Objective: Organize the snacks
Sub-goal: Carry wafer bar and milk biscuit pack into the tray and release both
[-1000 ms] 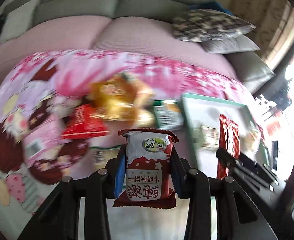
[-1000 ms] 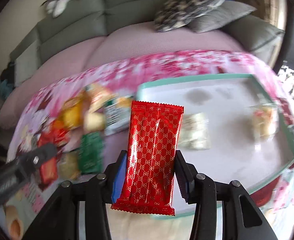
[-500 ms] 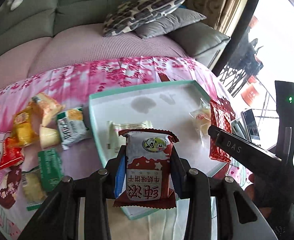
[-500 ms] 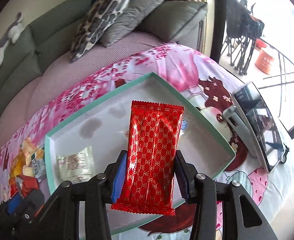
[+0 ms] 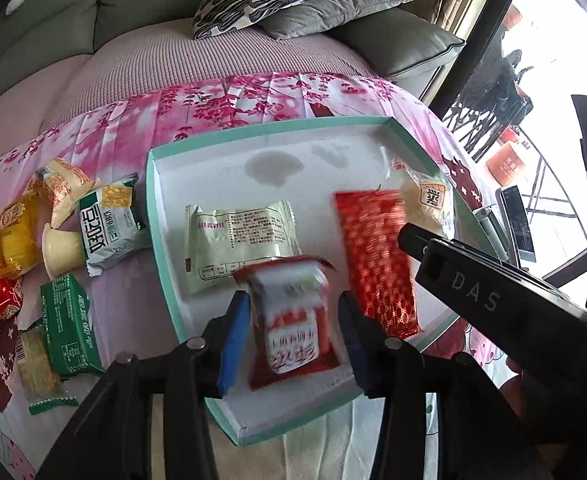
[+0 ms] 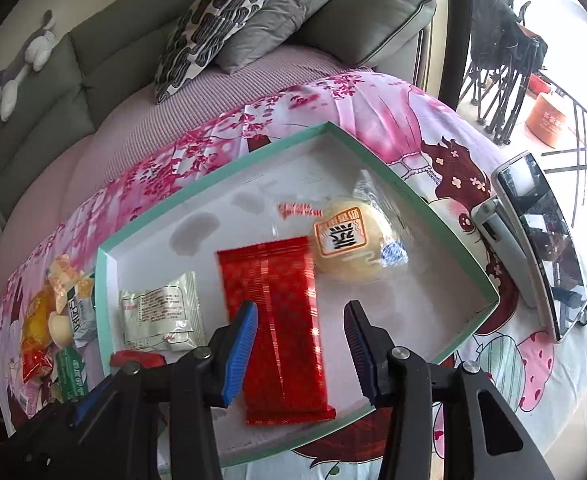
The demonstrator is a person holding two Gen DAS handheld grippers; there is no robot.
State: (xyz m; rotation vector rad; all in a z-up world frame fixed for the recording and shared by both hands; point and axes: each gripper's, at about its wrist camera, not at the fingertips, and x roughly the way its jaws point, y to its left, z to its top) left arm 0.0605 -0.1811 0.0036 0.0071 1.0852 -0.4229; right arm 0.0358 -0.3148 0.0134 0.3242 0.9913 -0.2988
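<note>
The left gripper (image 5: 293, 332) is opening, its red-and-white biscuit packet (image 5: 293, 320) blurring loose between the fingers. The right gripper (image 6: 301, 348) is standing released over the gold-patterned red packet (image 6: 281, 320) in the teal-rimmed tray (image 6: 213, 176).

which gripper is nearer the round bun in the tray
Right. The right gripper is over the long red pack, which lies beside the bun. The left gripper is farther along the tray, with the red-and-white pack between its opening fingers.
</note>
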